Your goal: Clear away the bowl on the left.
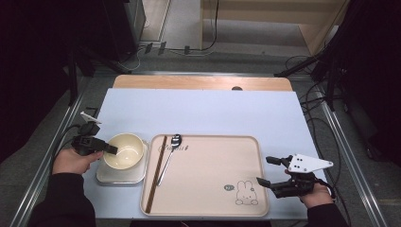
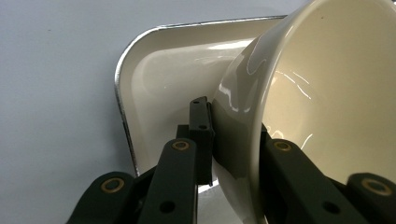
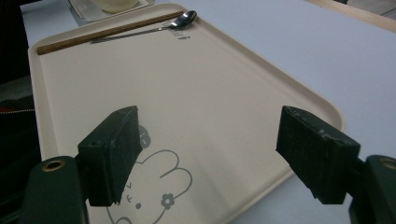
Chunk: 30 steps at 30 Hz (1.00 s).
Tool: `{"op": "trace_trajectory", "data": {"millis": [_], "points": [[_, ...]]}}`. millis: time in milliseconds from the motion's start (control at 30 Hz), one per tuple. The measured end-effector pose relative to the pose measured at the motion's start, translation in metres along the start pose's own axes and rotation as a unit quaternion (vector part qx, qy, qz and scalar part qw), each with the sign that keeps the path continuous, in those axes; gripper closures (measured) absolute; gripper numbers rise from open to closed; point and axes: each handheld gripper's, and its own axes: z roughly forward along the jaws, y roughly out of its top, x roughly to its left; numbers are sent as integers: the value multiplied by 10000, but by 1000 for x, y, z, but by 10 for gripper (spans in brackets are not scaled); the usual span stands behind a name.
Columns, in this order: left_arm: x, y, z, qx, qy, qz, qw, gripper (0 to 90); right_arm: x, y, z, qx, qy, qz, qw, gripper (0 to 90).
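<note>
Your left gripper (image 1: pixel 109 148) has its jaws clamped on the wall of the bowl (image 1: pixel 124 151), one jaw outside and one inside, at the bowl's 9 o'clock. The bowl sits in a small dish (image 2: pixel 122 93) on the bench (image 1: pixel 208 111), just beside the tray (image 1: pixel 210 182) at the tray's 9 o'clock. Your right gripper (image 1: pixel 265 171) hangs over the tray's 3 o'clock edge, jaws apart and holding nothing. The bite is thin, on a glossy, sloping wall: lift fast and the bowl may pivot or slip out. It could also drag the dish, or knock the spoon (image 1: pixel 169 151) and chopsticks (image 1: pixel 156 171) nearby.
</note>
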Motion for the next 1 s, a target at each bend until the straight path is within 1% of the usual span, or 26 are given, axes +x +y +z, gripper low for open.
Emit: {"op": "trace_trajectory", "data": {"millis": [67, 100, 233, 267, 400, 433, 500, 533, 667, 800, 900, 933, 967, 1000], "points": [[-2, 0, -1, 10, -67, 16, 10000, 819, 0, 0, 0, 7, -4, -1, 10000, 223], [-2, 0, -2, 45, -97, 57, 9999, 821, 0, 0, 0, 1, -3, 2, 10000, 223], [-5, 0, -6, -5, -230, 130, 9996, 827, 0, 0, 0, -4, -7, -6, 10000, 223], [-6, -1, -7, 11, -269, 119, 9996, 827, 0, 0, 0, -4, -5, -4, 10000, 223], [-10, -1, -7, 90, -333, 197, 9992, 836, 1, 0, 0, -2, -5, -6, 10000, 223], [-11, -1, -7, 156, -346, 235, 9990, 839, 1, 0, 0, -7, -4, -9, 10000, 223], [-13, -1, -7, 187, -373, 271, 9988, 842, 1, 0, 0, -13, 8, -15, 10000, 223], [-14, -1, -7, 185, -352, 300, 9988, 839, 1, 0, 0, -14, 13, -6, 10000, 223], [-19, 0, -6, 255, -379, 326, 9984, 838, 1, 0, 0, -20, 19, -5, 10000, 224], [-24, 0, -4, 334, -395, 437, 9977, 836, 1, 0, 0, -27, 13, 2, 10000, 223], [-30, 0, -3, 353, -403, 492, 9974, 837, 0, 0, 0, -31, 33, 18, 10000, 223], [-32, 0, -4, 360, -402, 546, 9970, 837, 0, 0, 1, -32, 29, 28, 10000, 223], [-34, 0, -3, 345, -427, 512, 9972, 838, 0, 0, 1, -31, 32, 31, 10000, 224], [-36, 1, -2, 328, -440, 533, 9971, 838, -1, 0, 0, -34, 28, 32, 10000, 223]]}}
